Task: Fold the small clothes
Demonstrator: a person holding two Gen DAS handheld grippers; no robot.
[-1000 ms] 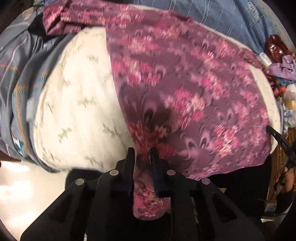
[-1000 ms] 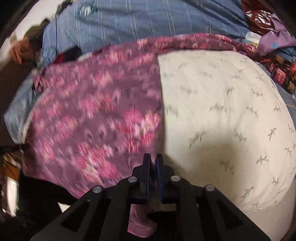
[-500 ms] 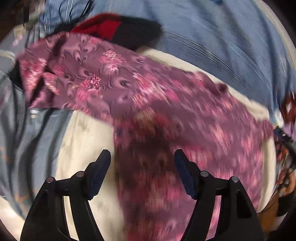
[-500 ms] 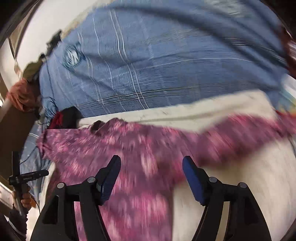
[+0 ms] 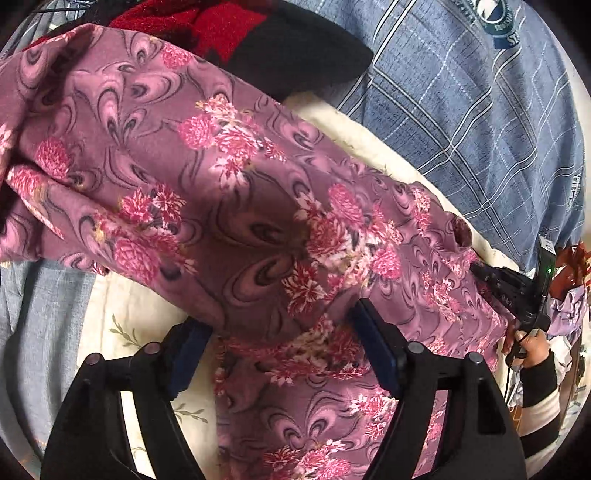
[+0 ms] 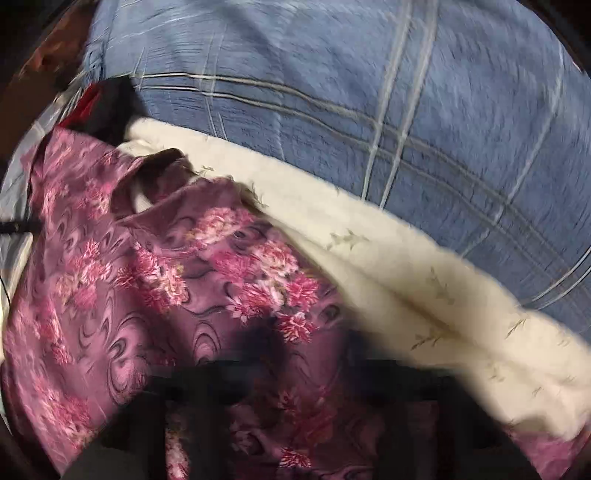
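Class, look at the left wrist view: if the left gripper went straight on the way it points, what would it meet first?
Most likely the purple floral garment. The left gripper is open and its fingers straddle that cloth, which fills the view ahead. The cream cloth lies beneath. Depth is hard to judge here.

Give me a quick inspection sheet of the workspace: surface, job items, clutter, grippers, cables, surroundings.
Surface: cream leaf-print cushion on a blue plaid bedcover.
Job's things: purple floral garment spread over the cushion, partly folded.
Clutter: red-and-black cloth at the top; lilac fabric at the right edge.
Grippers: left gripper open above the garment, jaws just widened; right gripper shut at the garment's edge.
Cables: thin cable under the right hand.
Surroundings: nothing seen.
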